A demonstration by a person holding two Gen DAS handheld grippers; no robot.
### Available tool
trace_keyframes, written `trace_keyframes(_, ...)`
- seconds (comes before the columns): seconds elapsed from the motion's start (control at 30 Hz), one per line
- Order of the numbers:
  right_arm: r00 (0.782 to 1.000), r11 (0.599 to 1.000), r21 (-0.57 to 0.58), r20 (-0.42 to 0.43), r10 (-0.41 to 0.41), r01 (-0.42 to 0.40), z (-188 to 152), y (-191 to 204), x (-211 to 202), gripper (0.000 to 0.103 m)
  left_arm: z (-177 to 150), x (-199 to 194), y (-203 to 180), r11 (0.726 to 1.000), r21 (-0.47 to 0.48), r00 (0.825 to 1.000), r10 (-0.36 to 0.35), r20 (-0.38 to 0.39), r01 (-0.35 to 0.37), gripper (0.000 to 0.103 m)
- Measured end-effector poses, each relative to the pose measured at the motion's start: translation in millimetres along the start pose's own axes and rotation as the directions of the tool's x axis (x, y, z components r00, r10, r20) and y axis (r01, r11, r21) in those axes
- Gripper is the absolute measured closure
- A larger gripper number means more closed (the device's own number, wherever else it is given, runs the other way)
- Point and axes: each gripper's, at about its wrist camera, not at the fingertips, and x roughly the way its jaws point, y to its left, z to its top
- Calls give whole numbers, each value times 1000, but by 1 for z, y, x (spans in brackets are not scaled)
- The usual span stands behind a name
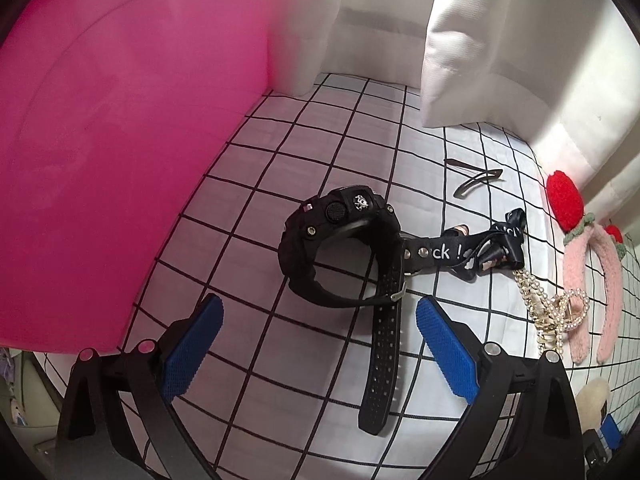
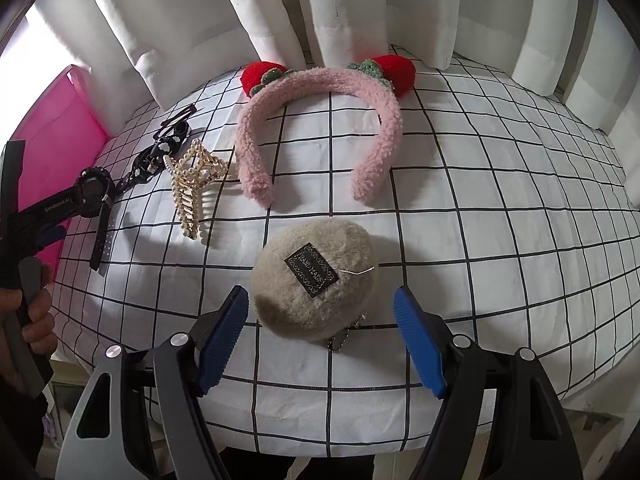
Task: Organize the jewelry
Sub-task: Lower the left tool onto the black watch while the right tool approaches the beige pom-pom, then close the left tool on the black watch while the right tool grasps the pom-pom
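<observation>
A black wristwatch (image 1: 344,248) lies on the white grid cloth, its strap running toward my open left gripper (image 1: 320,312), which hovers just short of it. A black printed ribbon strap (image 1: 460,252), a pearl claw clip (image 1: 556,316) and a pink fluffy headband with red strawberries (image 1: 588,280) lie to its right. In the right wrist view my open right gripper (image 2: 320,308) straddles the near end of a beige furry pouch (image 2: 316,280) with a black label and a ball chain. The headband (image 2: 316,80), the claw clip (image 2: 192,188) and the watch (image 2: 96,192) lie beyond.
A pink bin (image 1: 100,160) stands at the left of the cloth, also visible in the right wrist view (image 2: 52,136). Black hairpins (image 1: 476,178) lie near the white curtain (image 1: 500,40) at the back. The grid cloth (image 2: 480,200) stretches right.
</observation>
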Motion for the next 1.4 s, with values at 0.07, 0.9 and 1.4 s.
trace_keyframes(0.07, 1000, 1000, -2, -2, -2, 2, 0, 1, 2, 31, 2, 3, -1, 1000, 7, 1000, 9, 5, -9, 8)
trace_keyframes(0.9, 999, 998, -52, -17, -44, 43, 6, 16, 33, 30, 30, 52, -7, 1000, 10, 1000, 24, -3, -24, 7)
trace_keyframes(1.4, 996, 990, -110, -5, -85, 84, 9, 25, 37, 31, 19, 43, -13, 999, 37, 997, -14, 76, 11, 38)
